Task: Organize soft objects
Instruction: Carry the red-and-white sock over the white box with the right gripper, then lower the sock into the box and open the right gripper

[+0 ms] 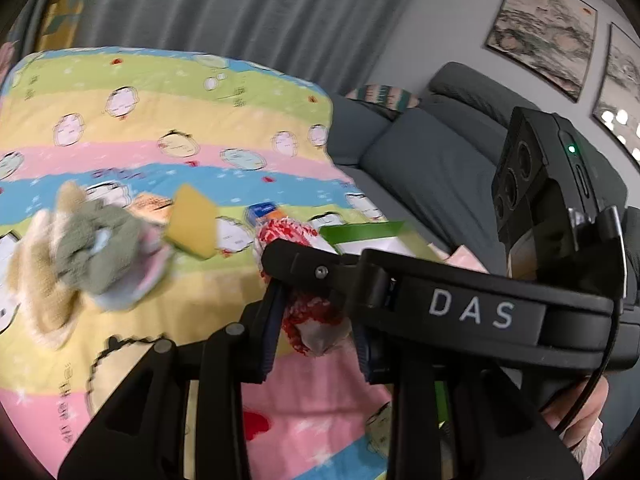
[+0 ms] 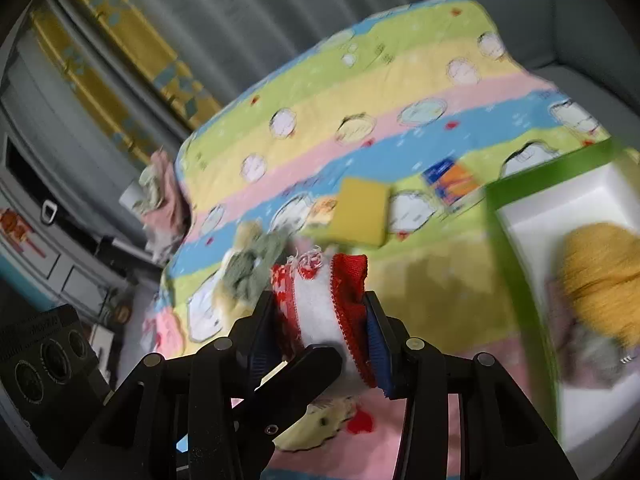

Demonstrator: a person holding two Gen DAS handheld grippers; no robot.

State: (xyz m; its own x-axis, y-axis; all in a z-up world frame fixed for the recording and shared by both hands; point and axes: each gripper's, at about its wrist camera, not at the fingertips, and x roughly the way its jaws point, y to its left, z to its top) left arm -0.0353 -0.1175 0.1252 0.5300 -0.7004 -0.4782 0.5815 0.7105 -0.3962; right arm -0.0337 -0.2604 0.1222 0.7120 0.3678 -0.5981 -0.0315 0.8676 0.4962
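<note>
A red and white patterned sock (image 2: 320, 304) is held above the striped quilt (image 2: 400, 92) by both tools. My right gripper (image 2: 320, 320) is shut on it, with the blue pads pressing on both sides. My left gripper (image 1: 316, 332) is shut on the sock's (image 1: 308, 320) other end. One right finger (image 1: 304, 258) crosses over the sock in the left wrist view, and one left finger (image 2: 304, 376) reaches in from below in the right wrist view. A heap of green and beige soft cloths (image 1: 80, 256) lies on the quilt (image 1: 200, 120) to the left.
A yellow sponge (image 2: 362, 212) and a blue and orange packet (image 2: 450, 182) lie on the quilt. At the right stands a green-rimmed white box (image 2: 516, 272) holding a yellow knitted item (image 2: 600, 276). A grey sofa (image 1: 420, 152) lies beyond, and curtains hang behind.
</note>
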